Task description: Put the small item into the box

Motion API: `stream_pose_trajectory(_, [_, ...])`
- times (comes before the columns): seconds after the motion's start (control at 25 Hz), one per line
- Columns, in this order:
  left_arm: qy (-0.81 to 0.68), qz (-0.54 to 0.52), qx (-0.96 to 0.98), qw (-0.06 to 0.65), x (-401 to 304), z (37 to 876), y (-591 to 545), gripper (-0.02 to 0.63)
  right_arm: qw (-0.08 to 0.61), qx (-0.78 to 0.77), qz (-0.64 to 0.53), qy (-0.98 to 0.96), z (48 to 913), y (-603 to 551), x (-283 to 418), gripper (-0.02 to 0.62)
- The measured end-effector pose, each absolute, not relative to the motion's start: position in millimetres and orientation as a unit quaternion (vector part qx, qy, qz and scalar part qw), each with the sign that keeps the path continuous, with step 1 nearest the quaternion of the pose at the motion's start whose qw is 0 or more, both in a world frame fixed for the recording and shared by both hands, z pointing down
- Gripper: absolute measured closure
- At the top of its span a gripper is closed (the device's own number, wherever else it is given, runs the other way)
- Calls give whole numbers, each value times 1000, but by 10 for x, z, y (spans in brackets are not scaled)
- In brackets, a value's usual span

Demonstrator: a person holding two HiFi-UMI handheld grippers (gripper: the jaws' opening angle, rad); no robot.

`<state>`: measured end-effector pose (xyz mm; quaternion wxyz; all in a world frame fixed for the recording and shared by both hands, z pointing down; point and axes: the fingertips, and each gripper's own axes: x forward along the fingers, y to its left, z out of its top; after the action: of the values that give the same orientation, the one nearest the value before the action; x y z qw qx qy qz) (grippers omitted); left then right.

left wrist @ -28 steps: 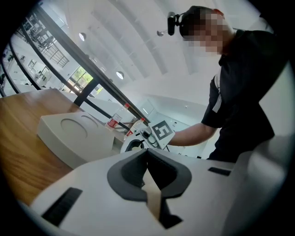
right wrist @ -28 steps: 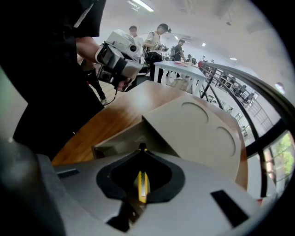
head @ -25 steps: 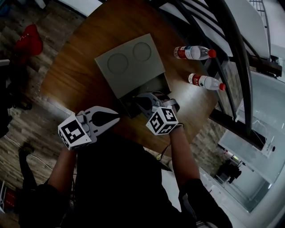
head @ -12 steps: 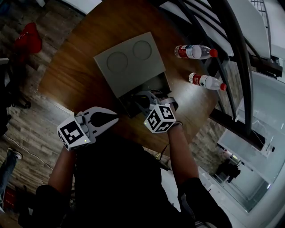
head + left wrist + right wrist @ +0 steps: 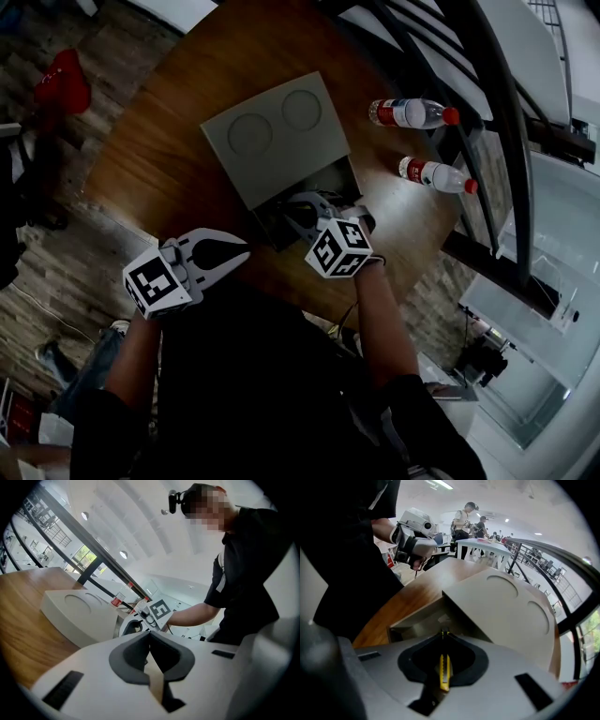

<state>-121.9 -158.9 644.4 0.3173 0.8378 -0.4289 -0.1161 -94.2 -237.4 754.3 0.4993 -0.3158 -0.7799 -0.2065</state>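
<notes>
Yellow cutter [image 5: 444, 671] pinched in right gripper [image 5: 443, 634], poised at box [image 5: 501, 606] opening; left gripper [image 5: 150, 637] pressed together, empty; next likely: lower inside, spread jaws

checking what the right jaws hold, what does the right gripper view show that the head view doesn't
Only the right gripper view: a slim yellow item clamped in the right hand-held gripper, aimed at the box's open gap, plus people by a far table.

Only the head view: both red-capped bottles in full, and that gripper's marker cube.

Both: the grey box with two circles on its lid, the wooden table, and the left hand-held gripper.
</notes>
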Motion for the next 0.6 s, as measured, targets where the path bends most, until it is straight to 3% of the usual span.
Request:
stream_pose_trajectory(0.32, [-430,-110,845,300,-1286,6422,-1601,591,502,-307,-179,-789,7534,-2379,-970,549])
stream_pose_trajectory(0.44, [-424,-108,848,298,-1301,6388,-1602,591,503,-300,-164,-794,7516,-2368,-962,491])
stream_pose_trajectory(0.6, [-411,-101,857,293,-1332,6331,-1613,591,488,-271,-157,-815,7346,-2420,-1013,503])
